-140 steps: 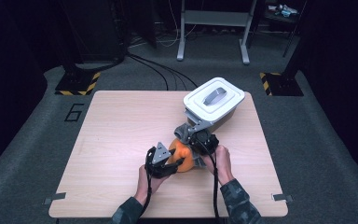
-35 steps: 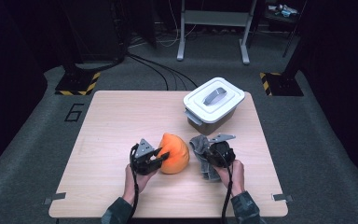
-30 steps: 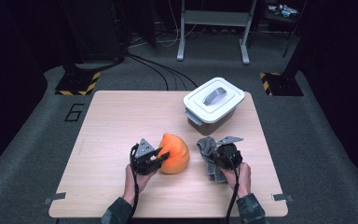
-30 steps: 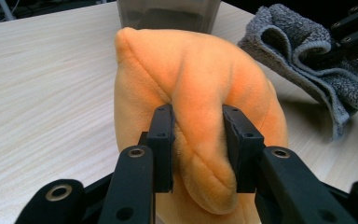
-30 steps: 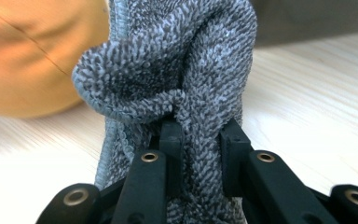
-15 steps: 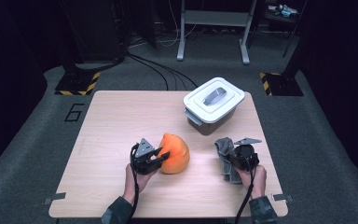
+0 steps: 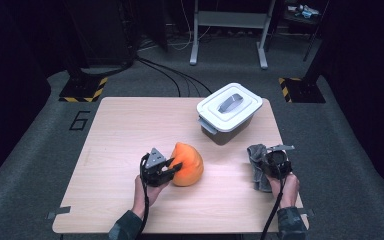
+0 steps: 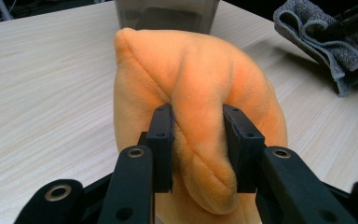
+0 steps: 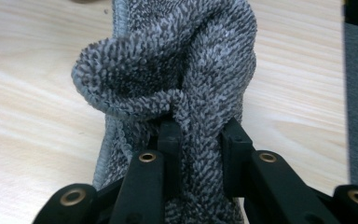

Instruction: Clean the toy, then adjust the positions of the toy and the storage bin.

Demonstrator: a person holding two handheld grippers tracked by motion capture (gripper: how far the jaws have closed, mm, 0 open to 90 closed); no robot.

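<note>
An orange plush toy (image 7: 189,163) sits on the wooden table (image 7: 120,130) near its middle front. My left gripper (image 7: 172,169) is shut on the toy's left side; in the left gripper view both black pads pinch a fold of orange plush (image 8: 200,93). My right gripper (image 7: 264,165) is shut on a grey terry cloth (image 7: 258,167) near the table's right front edge. The right gripper view has the bunched cloth (image 9: 177,70) squeezed between the jaws, the rest hanging down to the tabletop.
A white lidded box (image 7: 229,111) with a handle stands at the back right of the table. Black cables trail from both grippers toward the person. The table's right edge (image 7: 286,165) runs close beside the right hand. The left half of the tabletop is bare wood.
My right gripper has carried the grey cloth away from the orange toy toward the table's right edge. The left gripper and the toy have stayed put.
</note>
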